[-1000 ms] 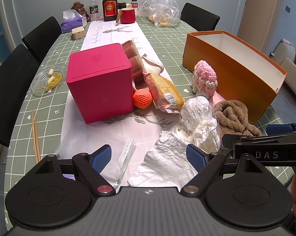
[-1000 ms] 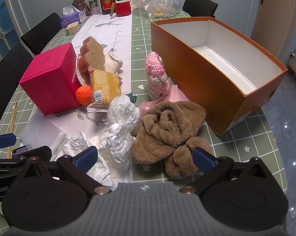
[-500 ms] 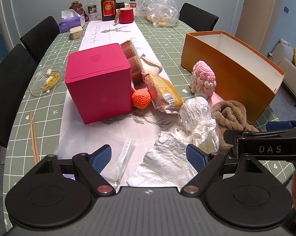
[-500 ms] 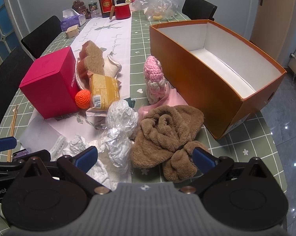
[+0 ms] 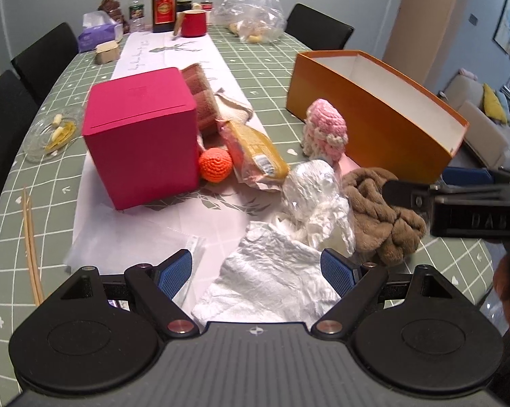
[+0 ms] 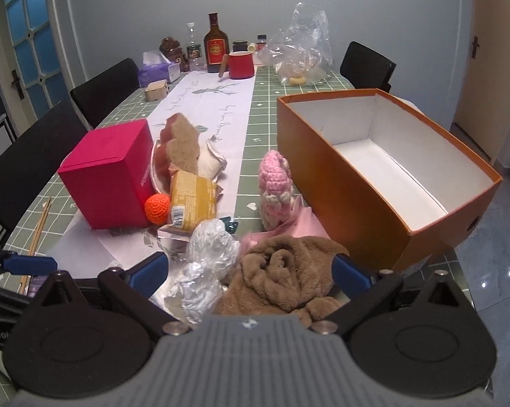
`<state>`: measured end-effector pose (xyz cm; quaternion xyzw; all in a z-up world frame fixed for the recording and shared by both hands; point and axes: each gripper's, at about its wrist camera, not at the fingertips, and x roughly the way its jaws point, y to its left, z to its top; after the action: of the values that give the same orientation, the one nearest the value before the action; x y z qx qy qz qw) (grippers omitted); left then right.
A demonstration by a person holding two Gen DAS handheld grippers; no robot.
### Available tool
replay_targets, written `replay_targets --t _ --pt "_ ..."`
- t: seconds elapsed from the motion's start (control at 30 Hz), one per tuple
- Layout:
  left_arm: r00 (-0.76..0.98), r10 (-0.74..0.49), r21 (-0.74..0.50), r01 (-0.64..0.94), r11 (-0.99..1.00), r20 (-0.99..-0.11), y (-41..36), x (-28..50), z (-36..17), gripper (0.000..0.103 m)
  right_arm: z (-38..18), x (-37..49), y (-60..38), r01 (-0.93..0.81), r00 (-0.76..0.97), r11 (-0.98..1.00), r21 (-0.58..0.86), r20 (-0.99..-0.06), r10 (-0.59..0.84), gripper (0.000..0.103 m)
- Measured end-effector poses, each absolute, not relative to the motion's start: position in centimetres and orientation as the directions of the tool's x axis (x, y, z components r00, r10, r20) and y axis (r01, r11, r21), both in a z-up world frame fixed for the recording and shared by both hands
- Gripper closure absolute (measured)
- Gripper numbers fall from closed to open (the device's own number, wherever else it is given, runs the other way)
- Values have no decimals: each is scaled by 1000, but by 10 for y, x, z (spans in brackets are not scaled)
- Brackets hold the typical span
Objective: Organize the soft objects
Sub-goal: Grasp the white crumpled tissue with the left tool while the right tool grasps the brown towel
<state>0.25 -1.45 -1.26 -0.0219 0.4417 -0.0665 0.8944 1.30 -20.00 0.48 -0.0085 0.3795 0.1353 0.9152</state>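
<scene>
the right gripper (image 6: 249,273) has its blue-padded fingers spread wide, with nothing clamped — the brown plush towel (image 6: 282,271) lies bunched between them, and whether the pads touch it cannot be told. just left of the towel sits a crinkled clear-plastic bundle (image 6: 209,247). beyond the towel a pink cloth (image 6: 288,224) lies flat, and on it stands the pink-and-cream crochet hat (image 6: 275,186), upright, just beside the long wall of the open orange box (image 6: 356,210), whose white inside shows bare.

the left gripper (image 5: 256,269) is likewise spread apart and holds nothing; a crumpled white plastic bag (image 5: 271,274) lies between its fingers. further out, the orange crochet ball (image 5: 215,164) rests against the magenta cube box (image 5: 139,135) and touches a yellow snack packet (image 5: 255,156). behind those lean brownish folded cloths (image 5: 200,98) on a white table runner (image 5: 173,54).

the green checked tablecloth (image 5: 44,183) carries a pair of chopsticks (image 5: 31,247) at the left edge — a red mug (image 5: 193,23) and a dark bottle (image 5: 164,3) stand at the far end.
</scene>
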Motion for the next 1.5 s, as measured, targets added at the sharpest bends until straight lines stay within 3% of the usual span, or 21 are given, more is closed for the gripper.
replay_targets --t 0.1,0.33,0.53,0.87,1.13,1.27,1.5 --pt "602 -153 -93 129 987 -783 -19 -1 -18 10 1 14 -208 -249 676 964 93 -697 241 3" --pt "575 -112 -69 97 993 -810 -33 -12 -49 13 -8 5 -230 -274 697 957 96 -665 267 3" --pt "555 -96 -47 100 994 -826 -51 -23 -71 18 -27 4 -239 -288 648 951 115 -708 282 3" --pt "571 -108 -6 177 984 -814 -80 -22 -81 18 -42 5 -234 -358 591 915 186 -714 376 3" --pt "585 -94 18 182 983 -805 -82 -16 -99 18 -46 13 -216 -516 614 857 -14 -703 358 4" --pt "613 -81 63 209 976 -786 -88 -20 -102 15 -61 30 -223 -521 551 853 0 -764 336 20" --pt "638 -82 78 219 973 -766 -87 -24 -104 10 -67 34 -228 -547 540 837 -13 -770 341 20"
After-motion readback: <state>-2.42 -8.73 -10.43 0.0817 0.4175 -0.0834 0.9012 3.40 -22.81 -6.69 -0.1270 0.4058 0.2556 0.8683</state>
